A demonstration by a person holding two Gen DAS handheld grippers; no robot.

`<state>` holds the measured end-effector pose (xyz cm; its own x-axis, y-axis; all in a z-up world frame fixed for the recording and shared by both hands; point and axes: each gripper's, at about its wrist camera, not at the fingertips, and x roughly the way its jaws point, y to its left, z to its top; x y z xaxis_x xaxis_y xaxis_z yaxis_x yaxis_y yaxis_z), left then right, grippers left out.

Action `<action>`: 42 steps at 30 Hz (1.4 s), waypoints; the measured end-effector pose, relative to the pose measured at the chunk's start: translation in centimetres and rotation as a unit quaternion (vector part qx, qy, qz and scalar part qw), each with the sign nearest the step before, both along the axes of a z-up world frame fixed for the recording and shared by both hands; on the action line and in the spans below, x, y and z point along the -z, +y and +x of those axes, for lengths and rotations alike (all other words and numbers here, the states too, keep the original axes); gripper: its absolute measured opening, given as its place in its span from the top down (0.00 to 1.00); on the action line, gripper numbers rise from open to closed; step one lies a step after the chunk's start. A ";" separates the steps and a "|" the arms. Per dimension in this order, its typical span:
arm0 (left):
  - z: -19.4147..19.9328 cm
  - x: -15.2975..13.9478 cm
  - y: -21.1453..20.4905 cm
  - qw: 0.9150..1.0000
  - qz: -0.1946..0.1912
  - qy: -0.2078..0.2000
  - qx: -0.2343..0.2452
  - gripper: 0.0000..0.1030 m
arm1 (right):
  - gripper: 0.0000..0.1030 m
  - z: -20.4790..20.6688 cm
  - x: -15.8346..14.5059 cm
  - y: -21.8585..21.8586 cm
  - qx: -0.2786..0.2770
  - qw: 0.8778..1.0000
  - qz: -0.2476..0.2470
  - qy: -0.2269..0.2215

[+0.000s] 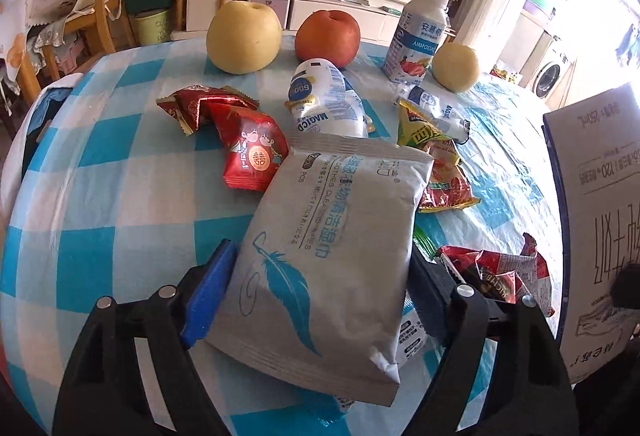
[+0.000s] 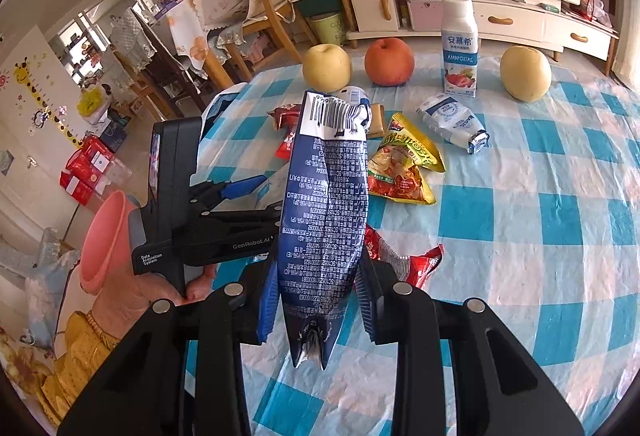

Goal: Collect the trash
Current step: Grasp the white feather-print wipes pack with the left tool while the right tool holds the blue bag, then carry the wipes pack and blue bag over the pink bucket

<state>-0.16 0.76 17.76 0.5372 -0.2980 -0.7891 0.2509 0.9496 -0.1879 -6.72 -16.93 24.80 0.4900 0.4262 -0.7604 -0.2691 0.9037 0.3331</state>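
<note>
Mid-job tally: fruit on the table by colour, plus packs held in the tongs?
Yellow fruit: 2
Red fruit: 1
Grey wipes pack in left tongs: 1
Blue packet in right tongs: 1
Total: 5

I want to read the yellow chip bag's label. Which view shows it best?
The right wrist view: the yellow chip bag lies open to the camera, apart from the blue bag in the right gripper. In the left wrist view the wipes pack partly covers it.
</note>
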 end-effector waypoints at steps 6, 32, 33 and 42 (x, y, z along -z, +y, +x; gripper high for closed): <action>-1.9 -0.6 -0.2 0.999 -0.017 -0.002 -0.032 0.28 | 0.66 0.2 -0.4 0.1 0.008 1.000 -0.003 -0.009; -8.7 -2.8 2.7 0.998 -0.053 -0.014 -0.038 0.14 | 0.66 0.2 0.2 0.8 0.006 1.000 0.001 -0.002; -8.4 -2.6 2.4 0.999 -0.033 -0.015 -0.039 0.09 | 0.66 0.2 0.2 0.8 0.005 1.000 0.001 -0.001; -5.5 0.6 1.4 0.998 -0.011 0.033 -0.046 0.07 | 0.66 0.2 0.1 1.5 -0.011 1.000 -0.006 -0.004</action>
